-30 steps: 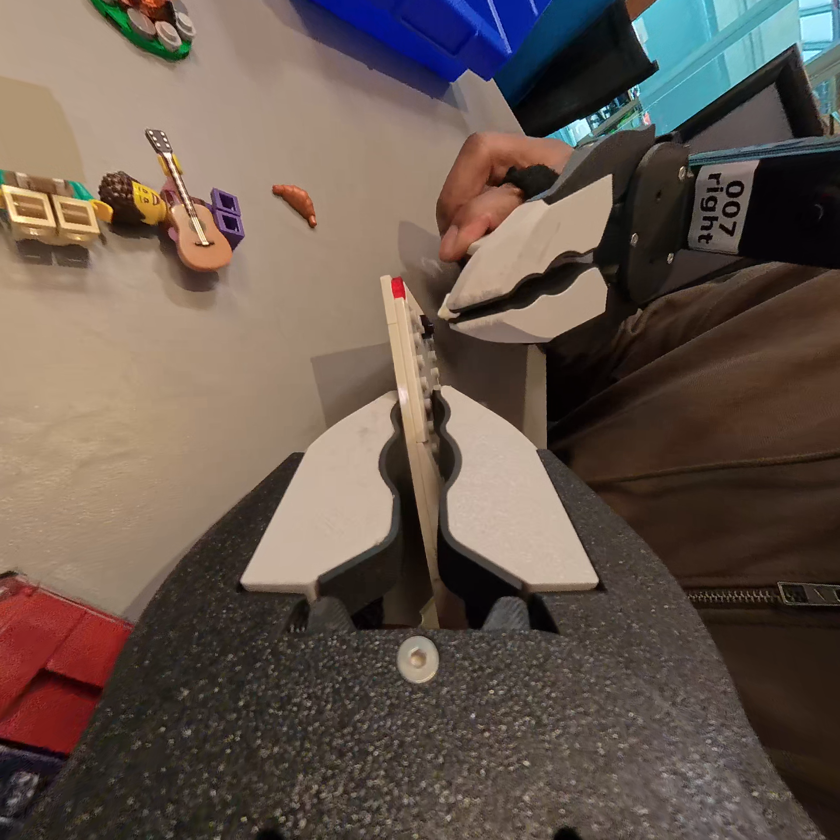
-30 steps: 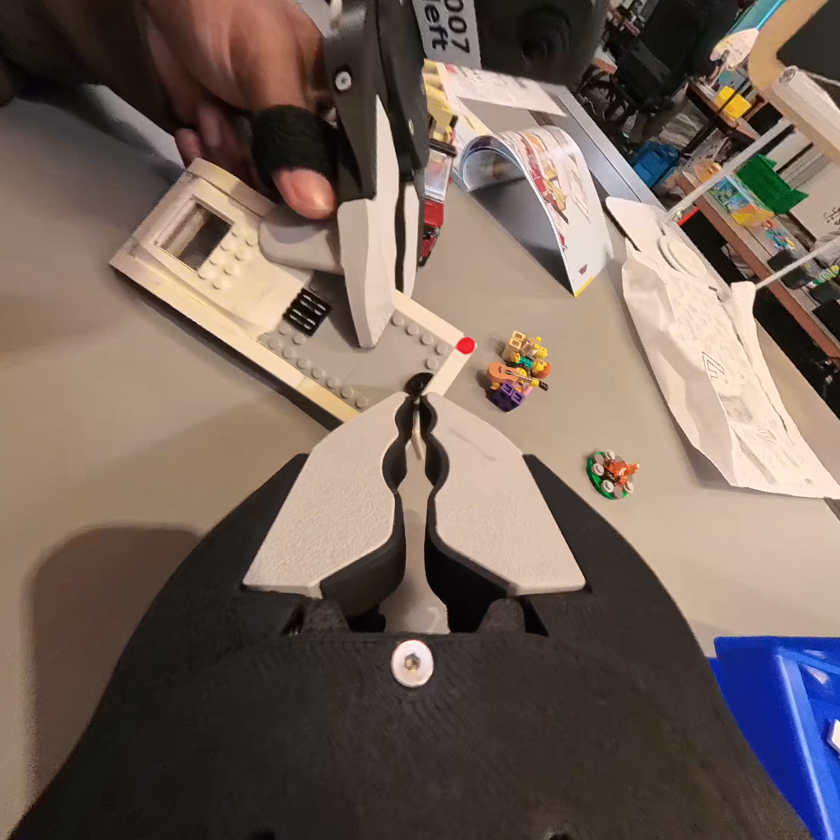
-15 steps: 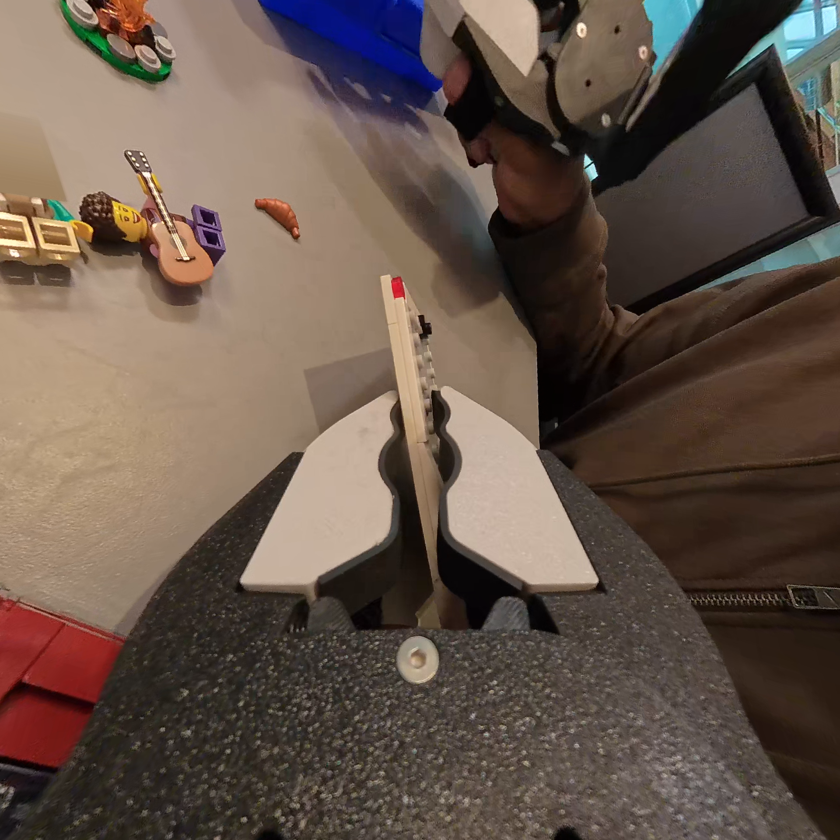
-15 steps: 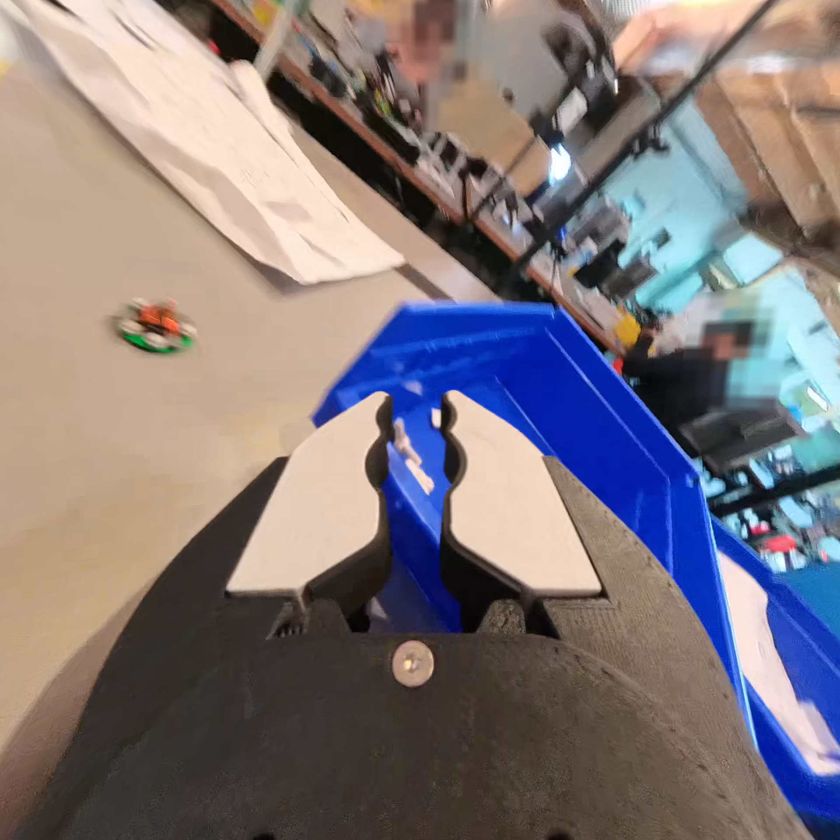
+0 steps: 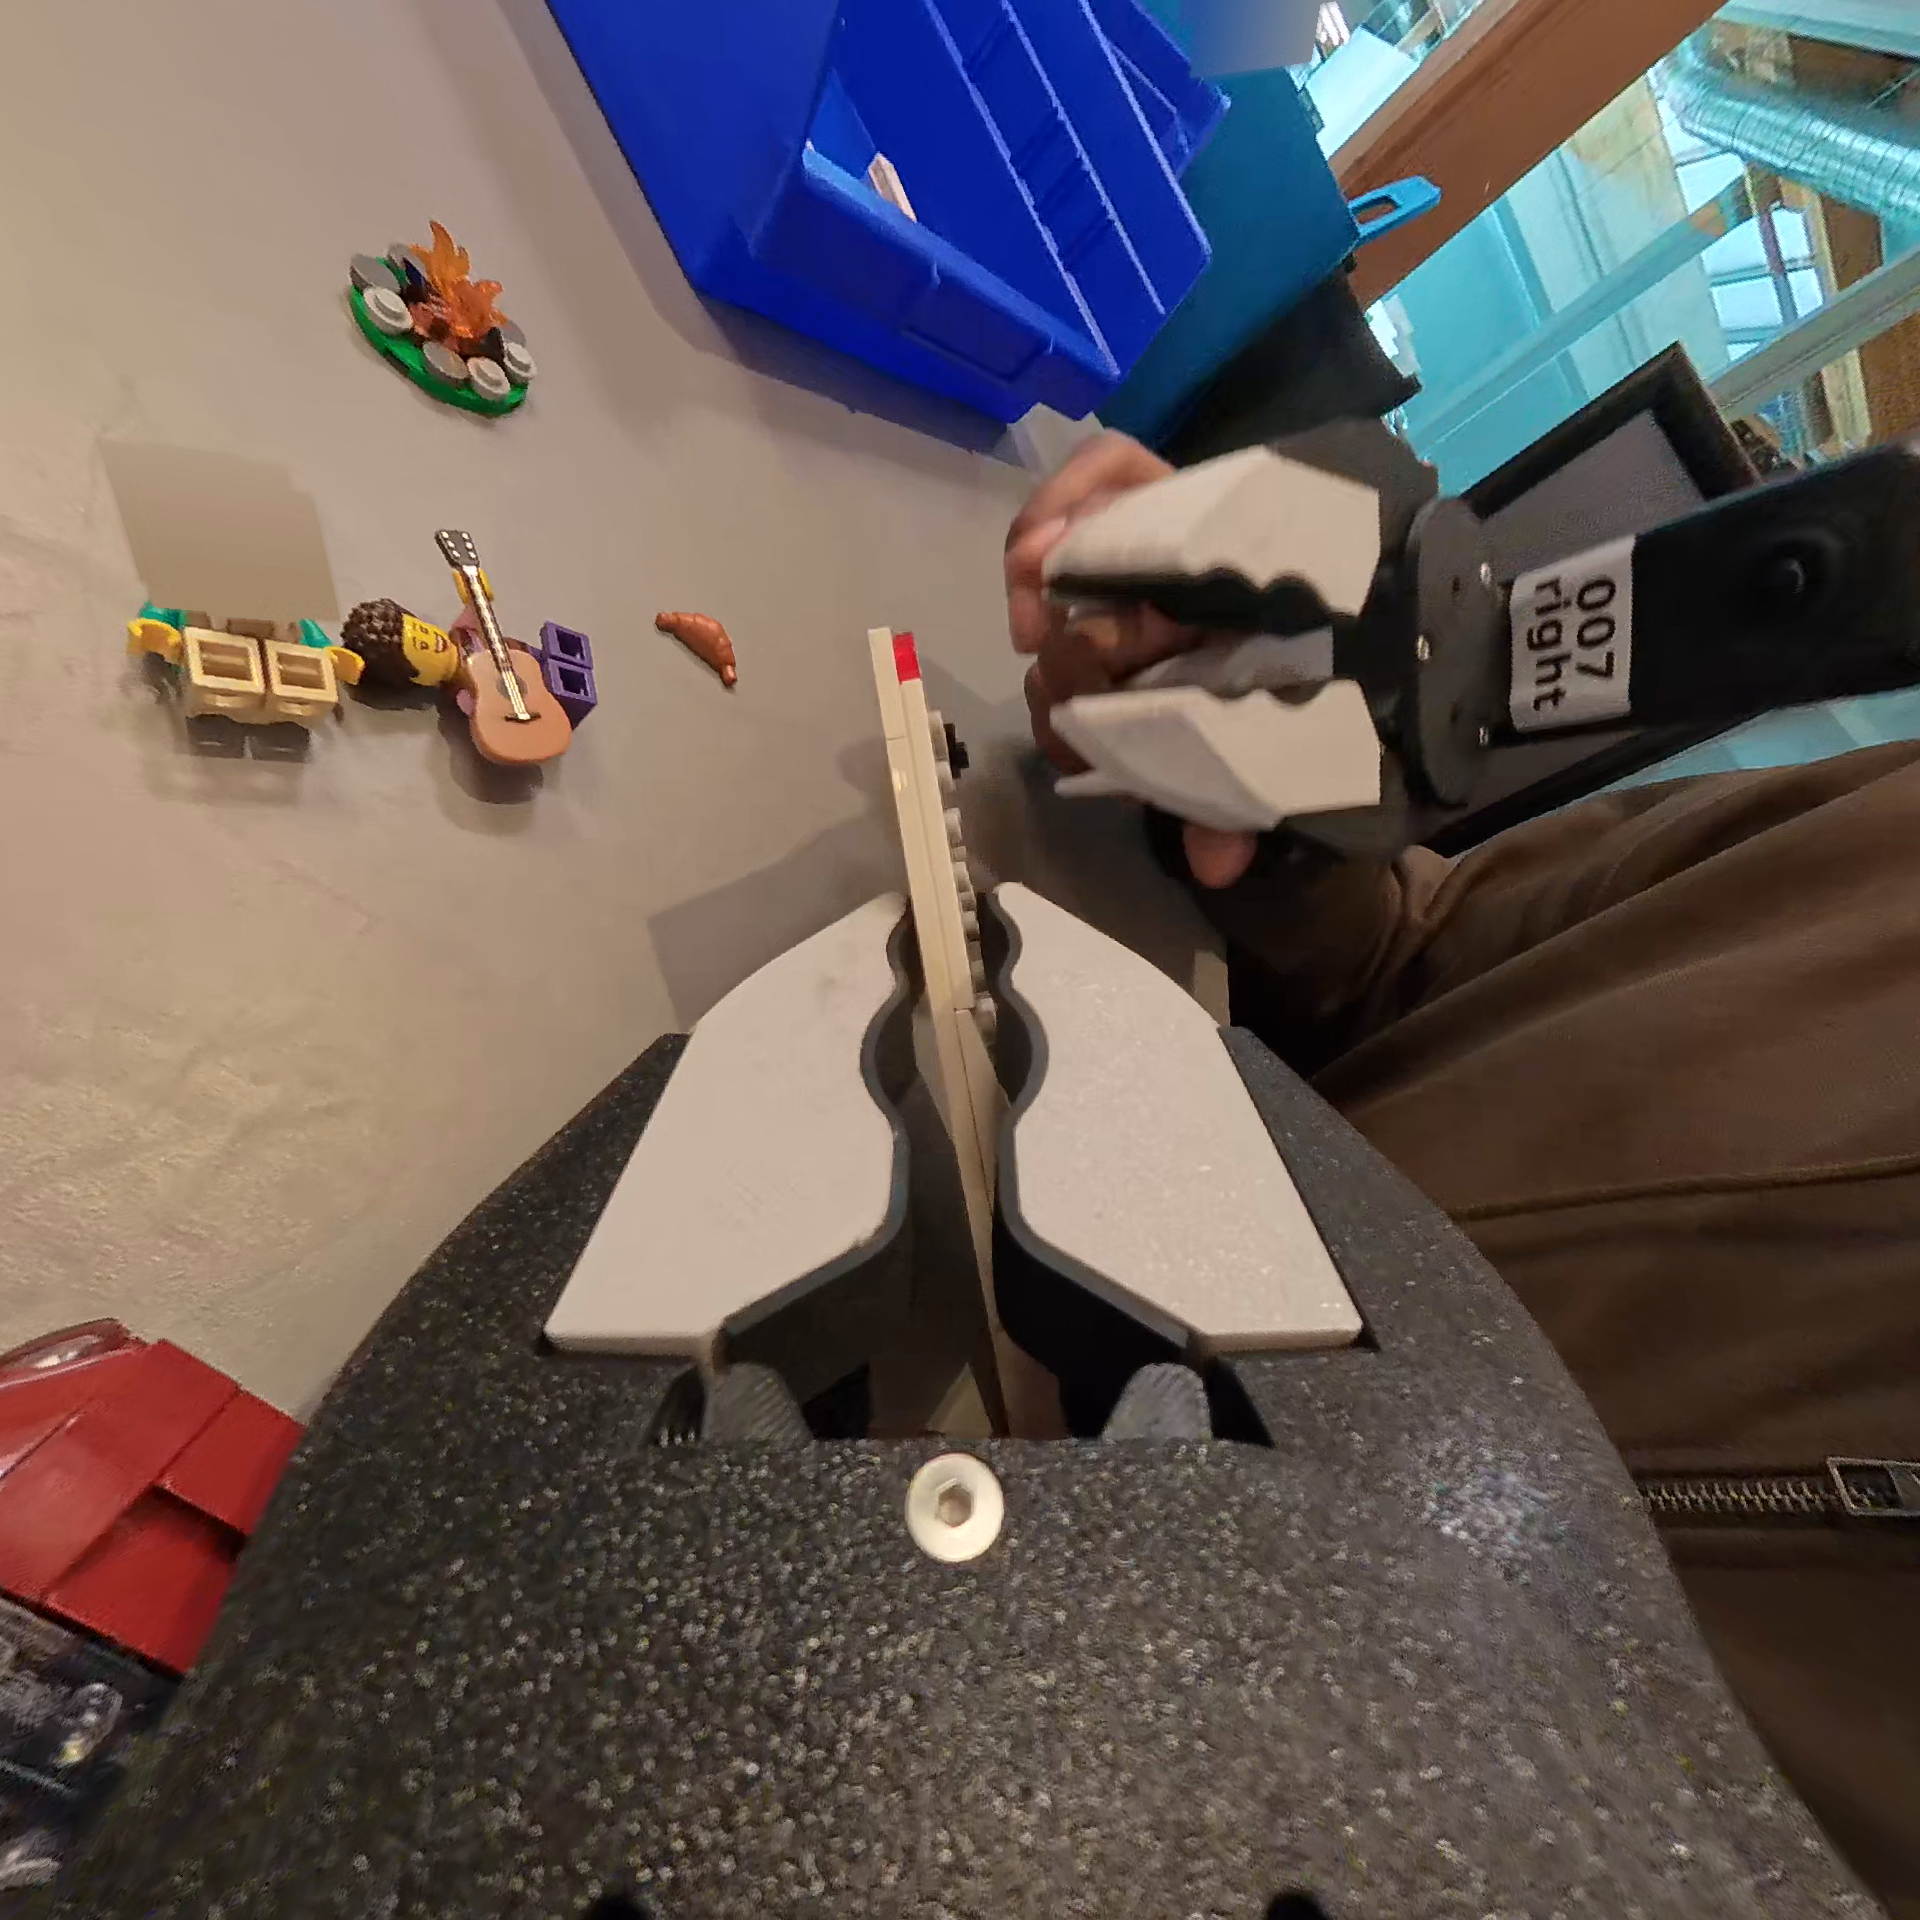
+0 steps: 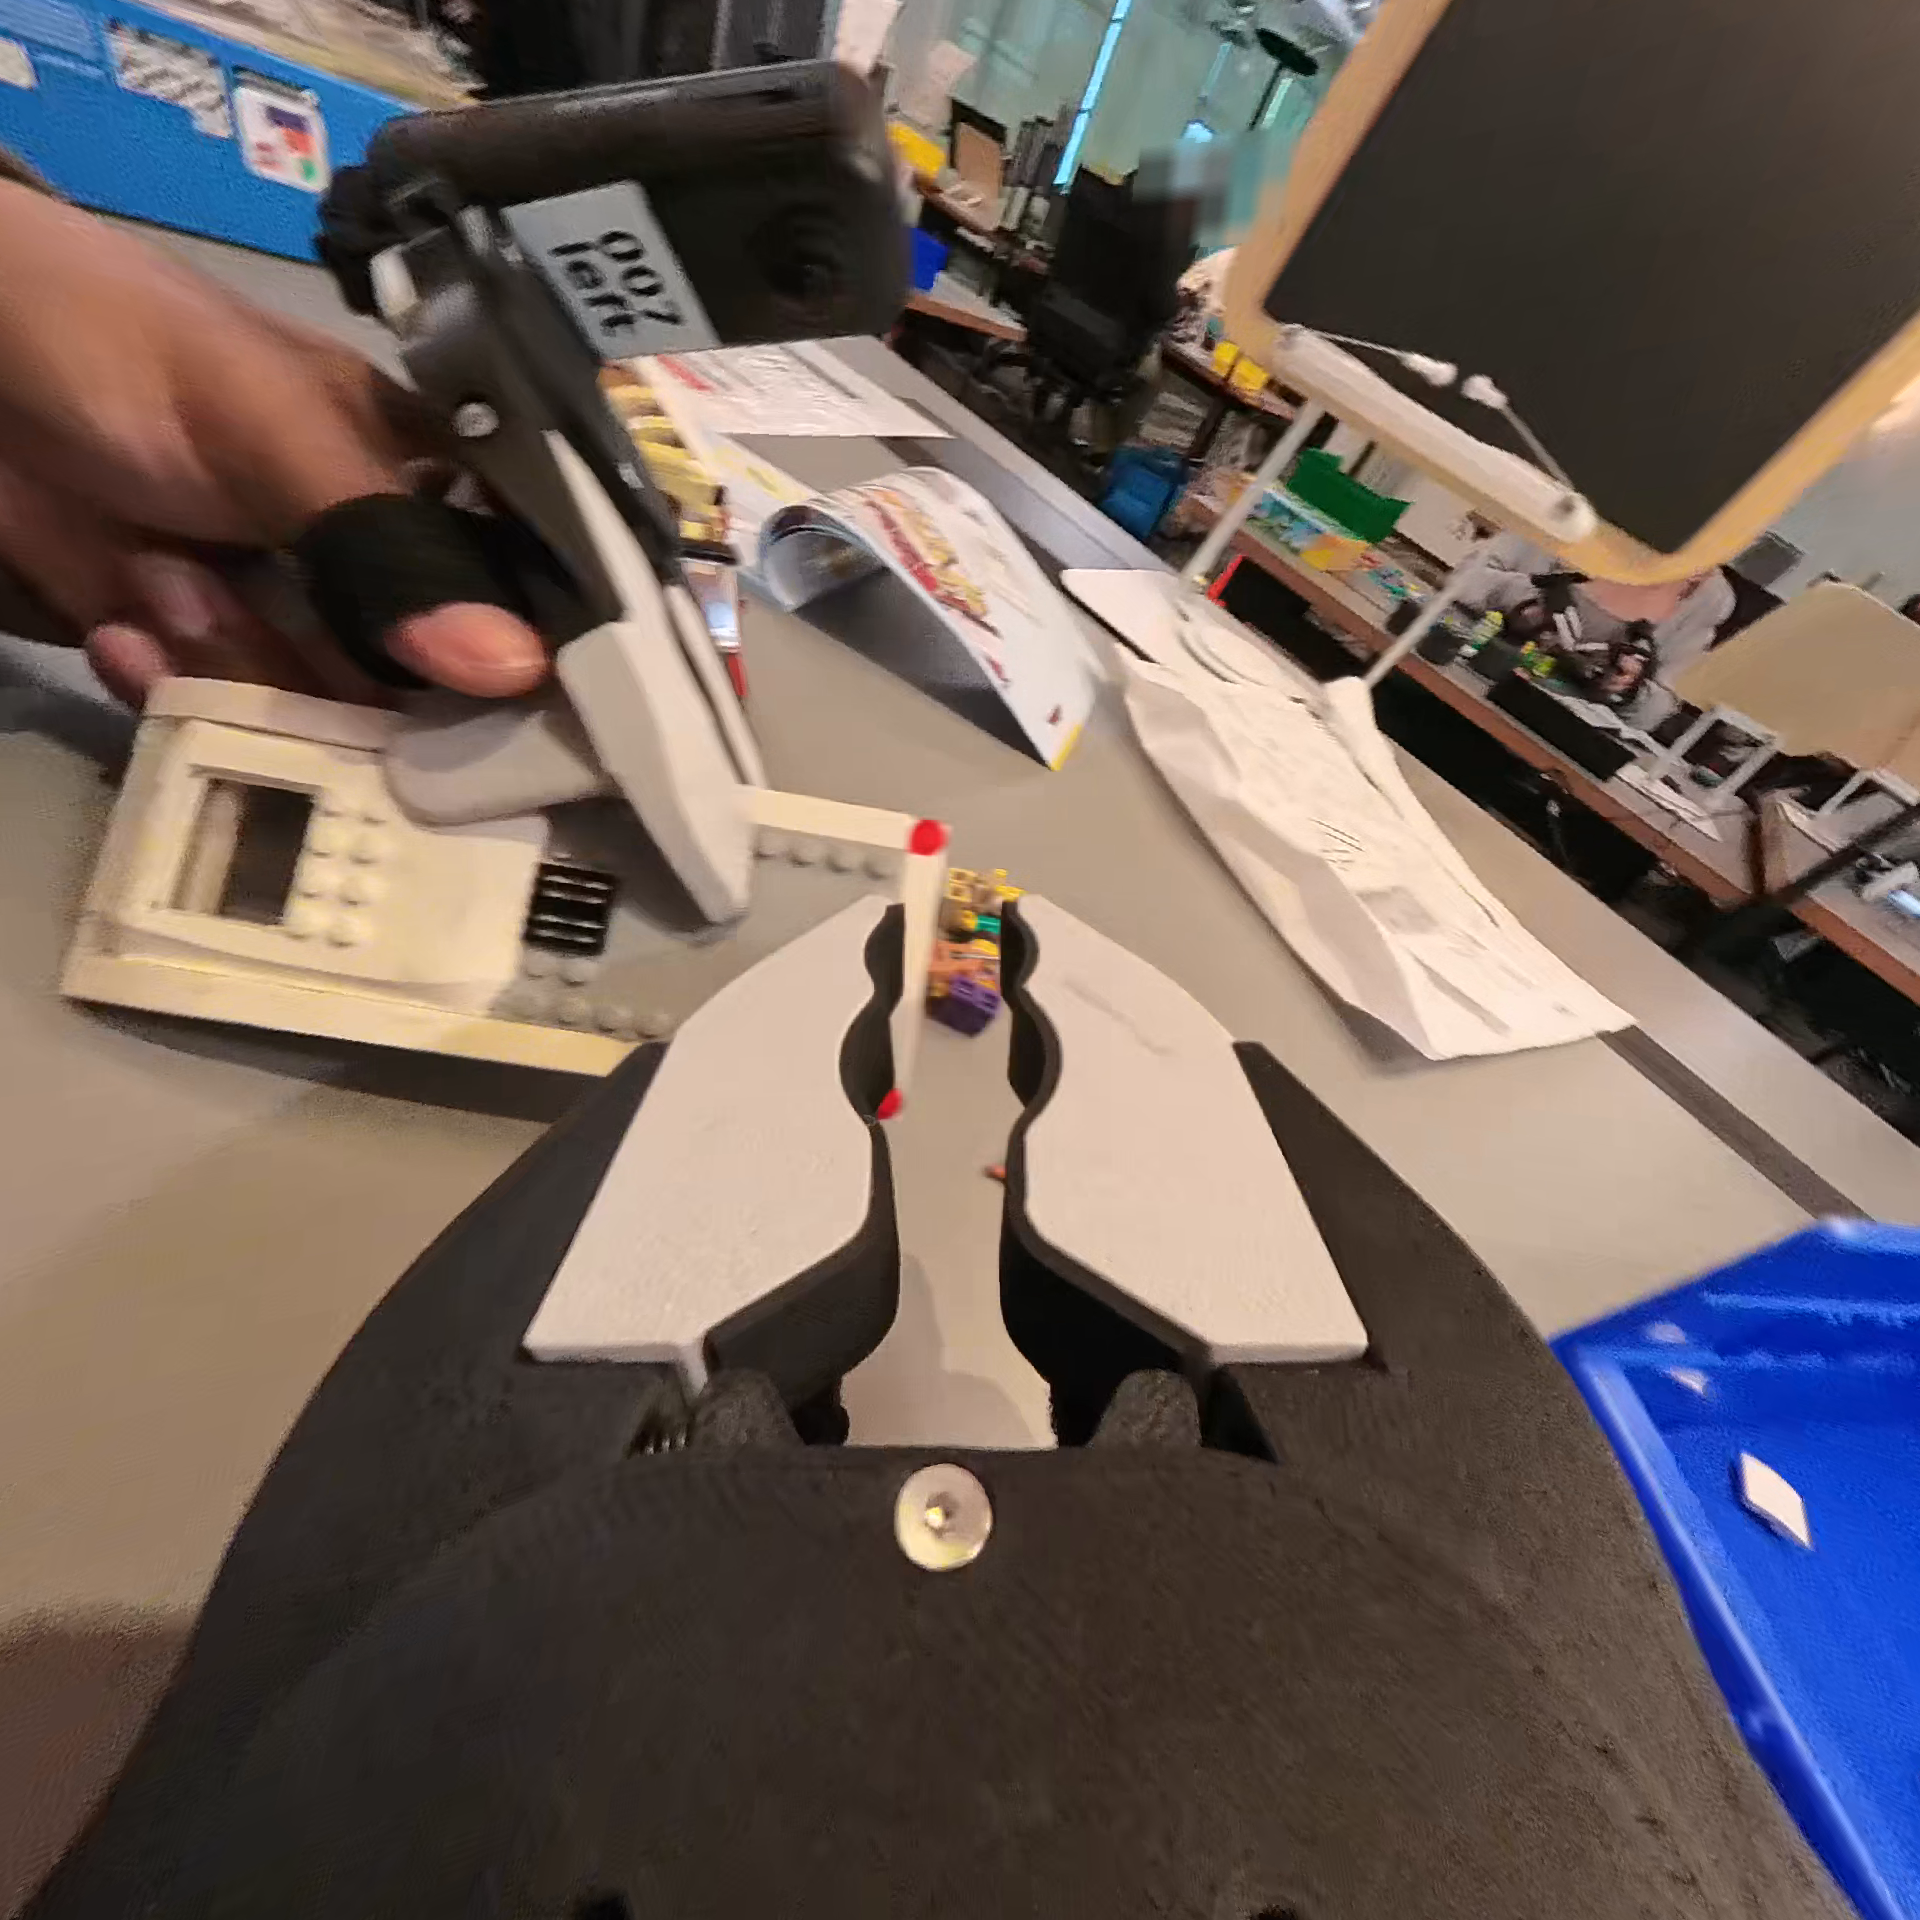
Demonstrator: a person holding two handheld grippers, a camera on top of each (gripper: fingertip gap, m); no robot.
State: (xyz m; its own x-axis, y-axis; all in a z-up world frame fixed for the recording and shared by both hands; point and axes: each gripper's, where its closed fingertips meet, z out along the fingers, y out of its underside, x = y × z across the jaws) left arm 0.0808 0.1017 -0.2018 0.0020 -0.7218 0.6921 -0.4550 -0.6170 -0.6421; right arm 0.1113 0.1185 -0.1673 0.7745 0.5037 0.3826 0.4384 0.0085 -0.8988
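1. Grey bench (image 5: 312, 987).
2. Blue bin (image 5: 935, 260), at the bench's edge on your right.
3. Cream-and-grey brick assembly (image 6: 312, 935), near the bench edge by you. Your left gripper (image 5: 945, 904) has its fingers clenched on its studded end.
4. Your right gripper (image 6: 951, 909): fingers parted, with a white red-tipped strip (image 6: 912, 977) against one only.
5. Toy figures with guitar (image 5: 416, 655), mid-bench.

Both views are evenly and brightly lit, with daylight admitted through windows (image 5: 1714, 208) at the upper right. Soft, short shadows are cast on the grey tabletop (image 5: 312, 935) beside the small toy pieces. Strong wide-angle bending is seen toward the frame edges. Motion blur is spread over the right wrist view, most heavily at the hand (image 6: 156, 468) in the upper left; the far background is left soft.
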